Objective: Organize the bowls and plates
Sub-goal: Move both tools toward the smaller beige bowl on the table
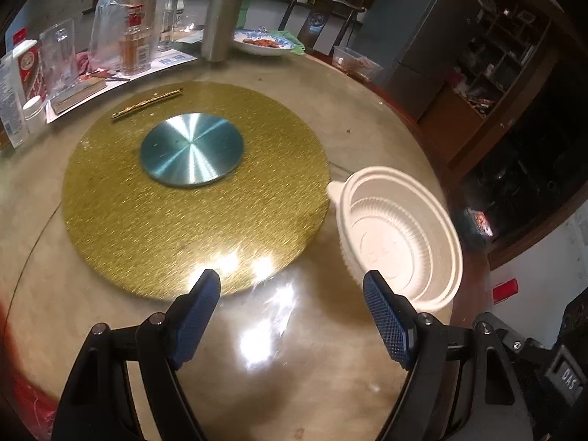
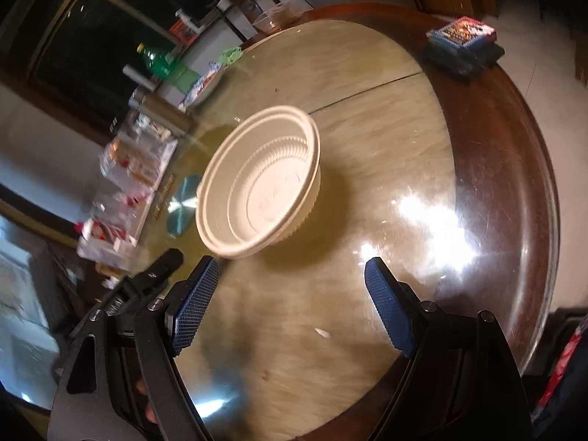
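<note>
A cream plastic bowl (image 1: pixel 398 237) with ribbed walls stands upright on the glass-topped round table (image 1: pixel 349 110), just right of the golden turntable (image 1: pixel 191 191). My left gripper (image 1: pixel 290 279) hangs open above the glossy tabletop; its right fingertip lies beside the bowl's near rim, with nothing between the blue pads. In the right wrist view the same bowl (image 2: pixel 261 183) sits ahead and slightly left of my right gripper (image 2: pixel 292 268), which is open and holds nothing. The left gripper's black body (image 2: pixel 154 275) shows at that view's lower left.
A silver disc (image 1: pixel 192 149) lies in the middle of the turntable, with a gold stick (image 1: pixel 147 104) at its far edge. Bottles, glasses, a steel flask (image 1: pixel 220 18) and a blue-patterned plate of food (image 1: pixel 264 42) crowd the far side. A colourful box (image 2: pixel 463 42) rests near the table's rim.
</note>
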Available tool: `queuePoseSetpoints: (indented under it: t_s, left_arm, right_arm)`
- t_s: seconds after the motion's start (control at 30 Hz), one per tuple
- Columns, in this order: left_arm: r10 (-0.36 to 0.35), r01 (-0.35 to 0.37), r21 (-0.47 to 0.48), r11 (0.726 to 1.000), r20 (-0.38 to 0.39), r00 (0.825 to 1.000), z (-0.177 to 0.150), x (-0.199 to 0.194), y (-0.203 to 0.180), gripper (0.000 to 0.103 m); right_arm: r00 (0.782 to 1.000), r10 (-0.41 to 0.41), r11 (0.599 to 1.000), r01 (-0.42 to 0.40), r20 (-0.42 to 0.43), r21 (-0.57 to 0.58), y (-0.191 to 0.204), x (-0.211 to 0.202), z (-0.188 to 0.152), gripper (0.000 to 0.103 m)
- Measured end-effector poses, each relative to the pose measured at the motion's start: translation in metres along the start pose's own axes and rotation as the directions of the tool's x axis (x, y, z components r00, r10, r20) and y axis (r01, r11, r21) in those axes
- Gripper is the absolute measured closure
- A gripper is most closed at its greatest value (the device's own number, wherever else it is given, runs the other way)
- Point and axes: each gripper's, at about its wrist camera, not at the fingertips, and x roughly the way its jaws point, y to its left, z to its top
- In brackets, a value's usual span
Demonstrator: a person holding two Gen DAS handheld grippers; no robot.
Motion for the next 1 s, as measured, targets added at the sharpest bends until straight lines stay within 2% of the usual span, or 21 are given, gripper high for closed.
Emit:
queuePoseSetpoints:
  t_s: [0.13,0.43,0.67,0.77,0.87,1.0]
  left_arm:
    - [0.012,-0.012,0.015,1.0,-0.008,1.0,0.007,0.015,-0.011,0.023]
    - [0.04,-0.039,0.053,0.998,-0.004,0.999,0.018,0.035,-0.028,0.023]
    - [0.018,-0.017,0.063,0.998,-0.014,1.0,0.019,0.039,-0.024,0.023]
    - [0.038,-0.039,0.076,0.996,0.012,0.999,0.019,0.038,-0.024,0.023]
    - [0.05,-0.049,0.092,0.995,-0.009,0.999,0.019,0.043,-0.023,0.023]
    - [0.063,-0.063,0.119,0.991,0.006,0.998,0.019,0.04,-0.025,0.023]
  right_arm:
    - [0.999,0.017,0.999,-0.018,0.033,0.039,-0.002,-0.003,0.014,0.02]
    - [0.999,0.038,0.992,-0.042,0.034,0.123,0.001,0.012,0.035,0.02]
    - [0.999,0.015,0.989,-0.021,0.039,0.149,0.001,0.02,0.042,0.02]
    - [0.999,0.0,0.99,-0.006,0.042,0.138,0.006,0.023,0.044,0.02]
    - [0.998,-0.022,0.99,0.013,0.059,0.14,0.007,0.024,0.046,0.02]
    - [0.998,-0.032,0.988,0.023,0.054,0.152,0.007,0.029,0.048,0.02]
